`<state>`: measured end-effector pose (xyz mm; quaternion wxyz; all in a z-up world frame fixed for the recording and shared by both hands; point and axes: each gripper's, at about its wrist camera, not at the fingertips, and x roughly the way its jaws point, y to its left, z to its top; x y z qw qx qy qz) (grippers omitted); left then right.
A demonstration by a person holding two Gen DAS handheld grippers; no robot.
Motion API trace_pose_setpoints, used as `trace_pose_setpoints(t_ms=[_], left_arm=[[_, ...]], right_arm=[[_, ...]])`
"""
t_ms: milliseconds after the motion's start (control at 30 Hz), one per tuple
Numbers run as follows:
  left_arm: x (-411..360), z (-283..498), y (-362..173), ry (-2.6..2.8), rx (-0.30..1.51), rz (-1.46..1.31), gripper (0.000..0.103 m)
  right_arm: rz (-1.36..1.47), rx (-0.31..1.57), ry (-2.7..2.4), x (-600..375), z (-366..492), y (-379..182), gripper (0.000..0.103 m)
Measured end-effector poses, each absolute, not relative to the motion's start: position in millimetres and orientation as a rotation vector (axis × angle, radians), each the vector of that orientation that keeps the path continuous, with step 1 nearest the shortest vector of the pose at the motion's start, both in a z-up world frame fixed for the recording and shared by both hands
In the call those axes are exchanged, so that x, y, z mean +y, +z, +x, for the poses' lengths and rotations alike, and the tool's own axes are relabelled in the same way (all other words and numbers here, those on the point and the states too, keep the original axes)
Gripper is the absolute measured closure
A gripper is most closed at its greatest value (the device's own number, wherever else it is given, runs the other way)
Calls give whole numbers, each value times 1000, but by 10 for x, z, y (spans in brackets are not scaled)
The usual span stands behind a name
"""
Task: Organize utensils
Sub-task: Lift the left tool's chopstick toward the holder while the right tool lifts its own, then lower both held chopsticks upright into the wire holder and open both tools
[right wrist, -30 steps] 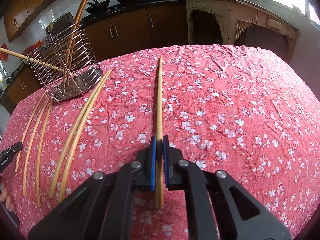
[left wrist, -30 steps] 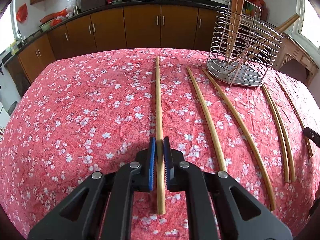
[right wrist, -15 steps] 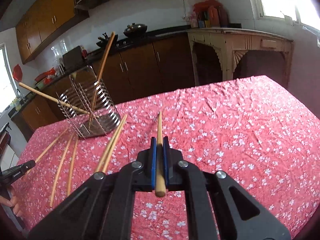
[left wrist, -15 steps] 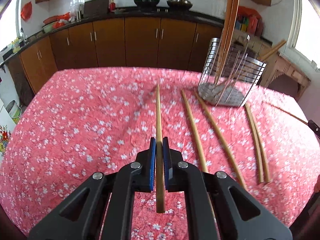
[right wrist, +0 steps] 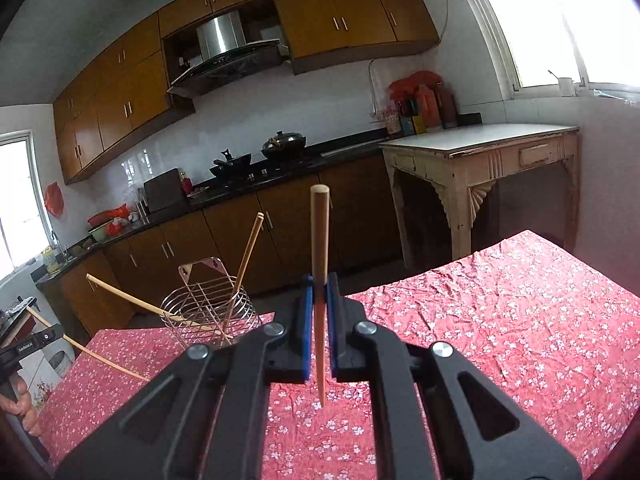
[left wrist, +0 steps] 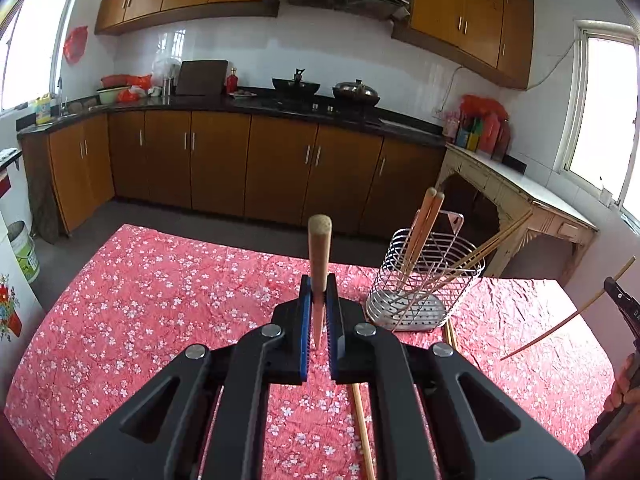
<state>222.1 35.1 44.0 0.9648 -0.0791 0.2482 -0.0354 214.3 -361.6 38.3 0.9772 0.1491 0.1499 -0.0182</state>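
**Two chopsticks held up off the tabletop, one in each tongs**

Two chopsticks are in the air. The left chopstick (left wrist: 319, 256) stands between the blue pads of the left tongs (left wrist: 319, 312), thick end up and thin tip down between the pads; the jaws are closed tight on it. The right chopstick (right wrist: 320, 248) is clamped the same way in the right tongs (right wrist: 319, 312), blunt end up, its point hanging below the pads over the cloth.

The wire basket (left wrist: 424, 280) stands on the red flowered tablecloth (left wrist: 160, 300), to the right of the left tongs in the left view. Several chopsticks already lean inside it: a pair (left wrist: 422, 232) tilted up toward the left, and thinner ones (left wrist: 496, 240) slanting out over its right rim. In the right view the same wire basket (right wrist: 208, 312) sits to the left of the right tongs, with one stick (right wrist: 244, 272) rising steeply from it and another (right wrist: 132, 298) slanting out to the left.

Loose chopsticks (left wrist: 362, 428) lie flat on the cloth near the basket, partly hidden behind the left tongs. At the right edge of the left view, beyond the basket, the other tongs' black tip shows with its thin chopstick slanting across.

Behind the tabletop run brown kitchen cabinets (left wrist: 280, 168), and right of the basket stands a pale wooden side table (left wrist: 520, 208).
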Motion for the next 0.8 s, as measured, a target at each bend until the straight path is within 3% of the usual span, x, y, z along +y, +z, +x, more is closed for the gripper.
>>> trace_pose_setpoints(t_ms=[433, 800], left_arm=[[72, 1891, 941, -196, 427, -145, 96], [-434, 1930, 1627, -205, 222, -160, 96]], right_arm=[[334, 211, 97, -3449, 1959, 1018, 95], [277, 80, 143, -3048, 2195, 1662, 96]])
